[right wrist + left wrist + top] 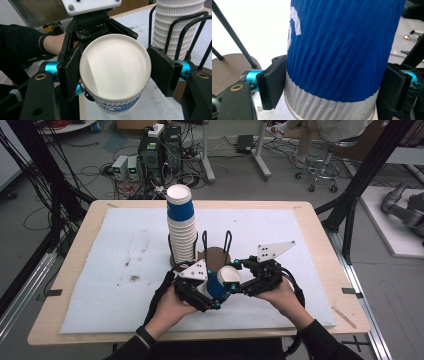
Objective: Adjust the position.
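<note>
The cup (221, 283) lies on its side between both grippers, near the table's (310, 220) front edge, in front of the rack (216, 252) and the stack (181, 225). If both keep squeezing, its ribbed wall could crumple, or the cup could twist loose. The left gripper (212, 301) clamps the body; the right gripper (239, 277) has closed on the rim end. Both hands sit low, angled inward

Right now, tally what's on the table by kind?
Loose paper cup, held between both grippers: 1
Stack of paper cups: 1
Wire cup rack: 1
White mat: 1
Grippers: 2, left, right
Total: 6
</note>
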Available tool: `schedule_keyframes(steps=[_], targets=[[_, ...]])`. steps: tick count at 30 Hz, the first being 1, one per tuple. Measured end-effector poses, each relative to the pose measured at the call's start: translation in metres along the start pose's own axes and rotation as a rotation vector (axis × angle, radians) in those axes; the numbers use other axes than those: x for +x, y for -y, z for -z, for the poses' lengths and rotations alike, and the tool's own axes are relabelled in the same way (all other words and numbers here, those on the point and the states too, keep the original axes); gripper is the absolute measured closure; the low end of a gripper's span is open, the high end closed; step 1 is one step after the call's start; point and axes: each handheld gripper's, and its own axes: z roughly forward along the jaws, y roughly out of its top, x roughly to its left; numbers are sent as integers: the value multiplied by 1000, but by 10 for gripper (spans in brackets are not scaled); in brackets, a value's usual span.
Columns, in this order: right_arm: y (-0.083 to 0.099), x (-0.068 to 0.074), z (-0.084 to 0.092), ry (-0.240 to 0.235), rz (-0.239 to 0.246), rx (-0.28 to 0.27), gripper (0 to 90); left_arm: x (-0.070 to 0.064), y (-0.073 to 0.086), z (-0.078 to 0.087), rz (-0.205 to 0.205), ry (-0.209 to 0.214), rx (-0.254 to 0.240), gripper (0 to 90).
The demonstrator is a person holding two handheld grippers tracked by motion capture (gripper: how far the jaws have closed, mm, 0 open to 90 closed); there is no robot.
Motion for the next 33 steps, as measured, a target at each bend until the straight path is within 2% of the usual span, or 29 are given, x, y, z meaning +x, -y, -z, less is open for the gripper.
schedule_keyframes(steps=[4, 7, 11, 15, 20, 25, 27, 33], targets=[[1, -1, 4, -6, -9, -31, 312, 1, 3, 2, 9, 6, -73, 144], [1, -3, 7, -1, -13, -55, 312, 3, 7, 6, 39, 3, -148, 71], [2, -5, 12, -6, -37, -95, 312, 7, 15, 9, 79, 39, -256, 70], [4, -9, 18, -23, -72, -157, 312, 11, 21, 6, 136, 104, -358, 71], [7, -11, 21, -55, -115, -220, 312, 10, 19, 1, 129, 123, -380, 70], [10, -9, 18, -68, -119, -240, 312, 10, 19, 1, 149, 137, -396, 73], [10, -9, 17, -77, -116, -244, 313, 11, 20, 4, 148, 145, -400, 143], [10, -10, 18, -75, -112, -237, 313, 12, 16, 9, 136, 134, -359, 173]])
